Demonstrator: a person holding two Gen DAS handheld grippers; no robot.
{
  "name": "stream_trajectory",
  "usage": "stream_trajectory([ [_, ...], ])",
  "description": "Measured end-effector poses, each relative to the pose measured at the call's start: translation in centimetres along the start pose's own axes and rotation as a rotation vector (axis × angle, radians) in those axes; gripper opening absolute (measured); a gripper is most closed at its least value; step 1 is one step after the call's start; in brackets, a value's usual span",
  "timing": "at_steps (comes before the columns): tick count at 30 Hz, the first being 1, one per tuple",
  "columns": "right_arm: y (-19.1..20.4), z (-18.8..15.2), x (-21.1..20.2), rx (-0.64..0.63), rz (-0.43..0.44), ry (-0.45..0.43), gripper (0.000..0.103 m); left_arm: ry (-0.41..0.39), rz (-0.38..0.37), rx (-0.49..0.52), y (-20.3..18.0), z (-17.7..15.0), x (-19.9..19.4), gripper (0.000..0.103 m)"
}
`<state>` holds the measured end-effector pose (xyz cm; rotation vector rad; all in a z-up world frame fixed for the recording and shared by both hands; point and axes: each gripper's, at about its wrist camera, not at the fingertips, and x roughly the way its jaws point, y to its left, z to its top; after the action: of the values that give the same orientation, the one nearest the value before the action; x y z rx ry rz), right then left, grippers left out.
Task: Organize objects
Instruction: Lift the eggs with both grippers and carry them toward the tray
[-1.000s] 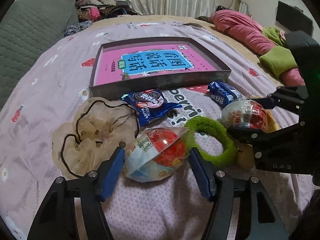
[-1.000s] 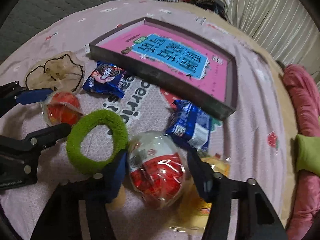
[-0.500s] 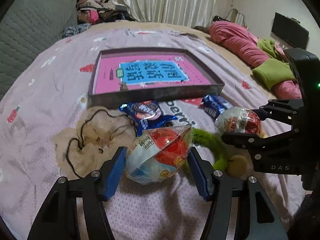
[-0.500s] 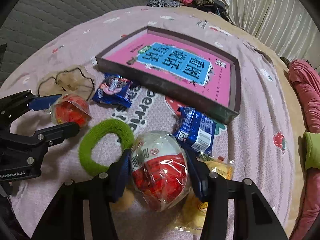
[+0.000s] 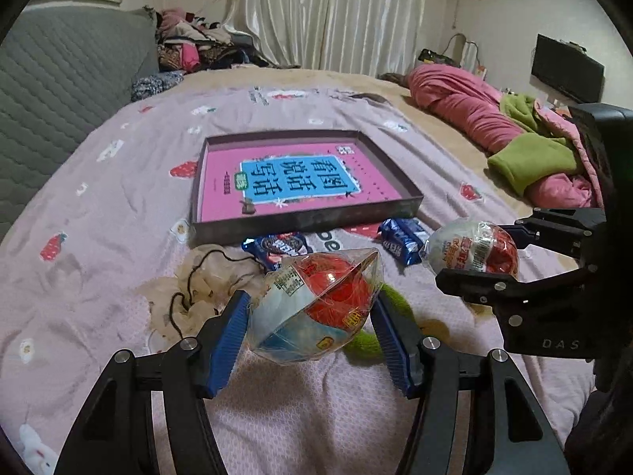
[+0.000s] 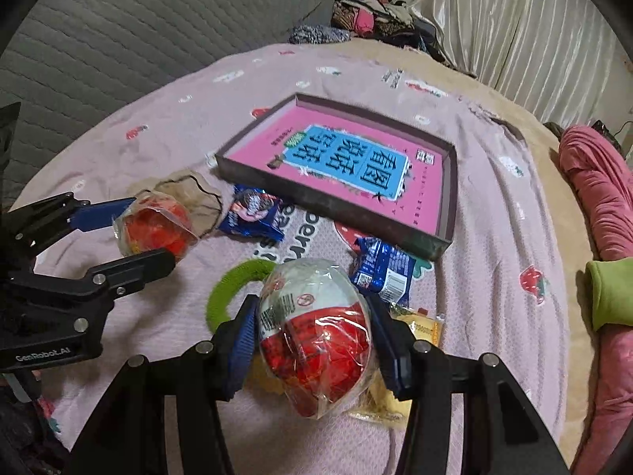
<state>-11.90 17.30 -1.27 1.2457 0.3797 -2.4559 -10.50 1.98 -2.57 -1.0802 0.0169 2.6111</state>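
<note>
Bedspread of lilac cloth printed with strawberries (image 5: 118, 206) carries everything, and on it, in the upper middle of both views, lies the shallow grey cardboard tray (image 5: 300, 219) (image 6: 447, 198). Only a flat pink and blue printed sheet with large characters (image 5: 292, 180) lines its floor; no loose item is inside it.

Both grippers hang in front of the tray's near wall, each with a load. The left gripper (image 5: 312, 324) has its blue-padded fingers (image 5: 227, 340) closed on the cellophane-wrapped toy egg with a red half and pale blue base (image 5: 316, 312), its long axis running across the fingers and tilted up to the right. The right gripper (image 6: 312, 336) clamps the cellophane-wrapped red and white toy egg (image 6: 316, 332), long axis pointing roughly along the fingers.

The tray lies straight ahead of both loads, up the frame, with the left egg opposite the tray's near left part and the right egg opposite its near right corner. Neither looks clearly nearer. Judging by this, the next move is a forward carry over the near wall, high enough to clear the rim.

Between grippers and tray, on the bedspread, lie a beige gauze scrunchie with dark edging (image 5: 198, 281), a fuzzy green ring (image 6: 229, 289), two blue foil biscuit packets (image 5: 281, 247) (image 6: 381, 275) and a yellow sachet (image 6: 419, 326).
</note>
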Motion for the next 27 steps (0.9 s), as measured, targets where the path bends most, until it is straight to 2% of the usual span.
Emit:
stream_trajectory([
  [17, 0.3, 1.1, -7.7, 0.033, -0.005, -0.137, 0.054, -0.087, 0.023, 0.004, -1.6, 2.2, -6.9, 0.064],
  [27, -0.2, 1.7, -10.6, 0.055, -0.007, -0.204, 0.054, -0.124, 0.035, 0.003, -2.5, 4.1, -9.3, 0.064],
])
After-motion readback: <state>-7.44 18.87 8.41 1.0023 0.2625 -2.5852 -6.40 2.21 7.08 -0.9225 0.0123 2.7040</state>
